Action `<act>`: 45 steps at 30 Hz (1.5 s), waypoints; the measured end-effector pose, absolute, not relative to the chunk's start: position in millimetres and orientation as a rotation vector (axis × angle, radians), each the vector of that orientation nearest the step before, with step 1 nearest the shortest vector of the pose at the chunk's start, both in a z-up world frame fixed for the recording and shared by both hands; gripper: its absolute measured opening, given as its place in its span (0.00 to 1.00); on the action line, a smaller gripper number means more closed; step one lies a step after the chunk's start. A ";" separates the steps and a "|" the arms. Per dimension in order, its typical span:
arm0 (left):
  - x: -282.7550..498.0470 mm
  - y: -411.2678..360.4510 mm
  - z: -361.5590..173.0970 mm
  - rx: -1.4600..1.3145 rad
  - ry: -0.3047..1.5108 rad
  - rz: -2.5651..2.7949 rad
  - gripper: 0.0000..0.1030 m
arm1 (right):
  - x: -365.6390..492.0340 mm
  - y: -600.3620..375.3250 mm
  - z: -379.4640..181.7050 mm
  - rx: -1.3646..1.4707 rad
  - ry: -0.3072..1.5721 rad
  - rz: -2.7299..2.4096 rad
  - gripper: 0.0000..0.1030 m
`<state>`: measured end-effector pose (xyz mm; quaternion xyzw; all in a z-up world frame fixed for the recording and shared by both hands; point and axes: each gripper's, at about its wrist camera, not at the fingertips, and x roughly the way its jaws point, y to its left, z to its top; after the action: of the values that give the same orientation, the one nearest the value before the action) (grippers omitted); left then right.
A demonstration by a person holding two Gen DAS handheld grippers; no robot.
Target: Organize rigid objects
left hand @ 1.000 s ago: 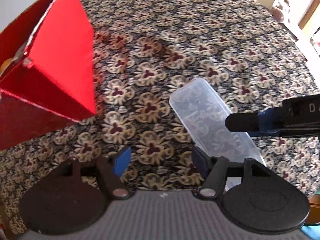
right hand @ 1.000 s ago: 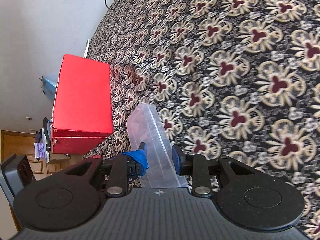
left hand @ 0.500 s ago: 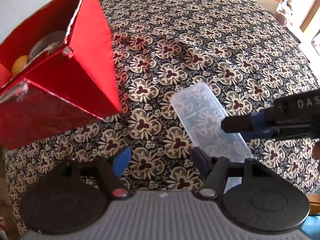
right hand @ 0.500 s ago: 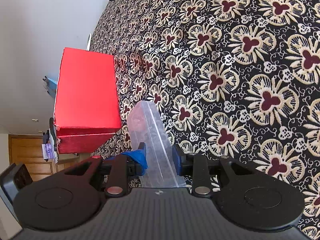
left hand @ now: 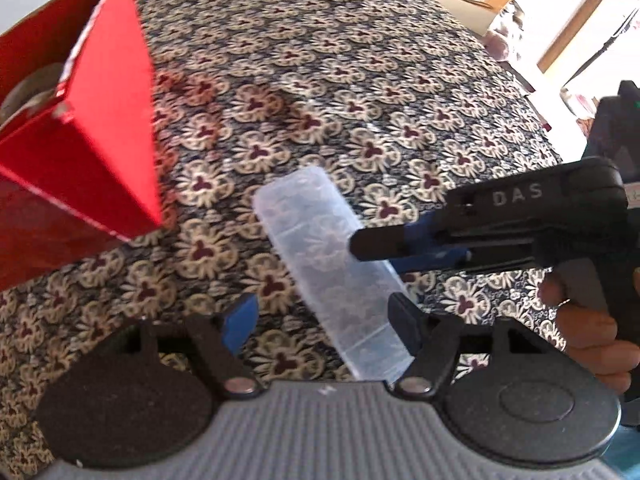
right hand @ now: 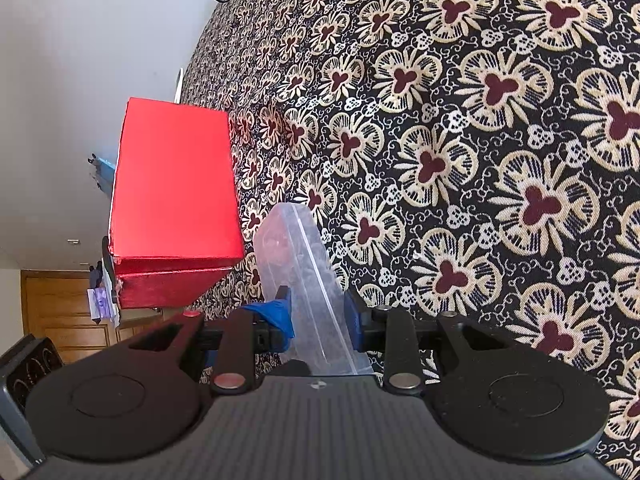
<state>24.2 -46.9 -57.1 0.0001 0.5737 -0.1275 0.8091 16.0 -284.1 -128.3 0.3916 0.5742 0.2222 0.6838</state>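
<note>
Clear plastic case (left hand: 320, 248): translucent, smooth, slightly frosted, ribbed inside. Red box (right hand: 176, 184): matt card sides, raw brown card within. Cloth (right hand: 480, 128) under them: woven floral print, matt. My right gripper (right hand: 318, 312): black textured matt plastic, blue rubbery pads (right hand: 280, 314), shiny metal pivots.

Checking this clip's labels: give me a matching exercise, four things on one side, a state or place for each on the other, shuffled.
Column one:
1. left tool
2. right tool
3. red box
4. clear plastic case

Column two:
A. stands on the patterned cloth, its top open
B. closed on the clear case
C. long and see-through, gripped across its width
D. jaws opening, pads not pressing on anything

Pairs: 1-D, 2-B, 3-A, 4-C
</note>
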 end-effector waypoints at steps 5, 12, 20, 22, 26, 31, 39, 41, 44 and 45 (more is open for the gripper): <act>29.7 -52.3 -58.3 0.000 1.231 -0.295 0.71 | 19.8 -285.0 -131.7 0.884 1.291 0.504 0.11; 36.1 -54.3 -66.2 -0.022 1.242 -0.291 0.73 | 24.0 -289.7 -128.4 0.851 1.269 0.504 0.11; 35.7 -71.3 -83.3 0.124 1.238 -0.235 0.74 | 25.1 -288.5 -126.7 0.828 1.256 0.517 0.11; 37.2 -69.7 -83.3 0.115 1.238 -0.230 0.74 | 26.0 -288.5 -127.4 0.830 1.257 0.519 0.11; 40.8 -65.6 -82.3 0.103 1.239 -0.206 0.73 | 28.3 -290.9 -128.7 0.835 1.255 0.517 0.11; 41.3 -69.3 -79.6 0.107 1.235 -0.211 0.63 | 28.9 -292.9 -125.3 0.815 1.238 0.514 0.12; 42.3 -65.9 -73.2 0.048 1.246 -0.237 0.46 | 27.5 -283.3 -122.4 0.793 1.230 0.529 0.15; 44.1 -60.8 -72.7 0.014 1.252 -0.242 0.46 | 29.1 -282.7 -123.8 0.808 1.232 0.530 0.15; 45.2 -55.8 -72.0 -0.034 1.258 -0.246 0.46 | 30.2 -282.1 -124.9 0.816 1.230 0.533 0.15; 45.7 -54.7 -72.2 -0.045 1.260 -0.248 0.46 | 30.9 -280.7 -124.9 0.815 1.229 0.534 0.15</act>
<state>45.7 -54.7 -72.2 -0.0211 0.5875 -0.1155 0.8006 30.9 -280.7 -124.9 0.3670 0.5535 0.2404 0.7079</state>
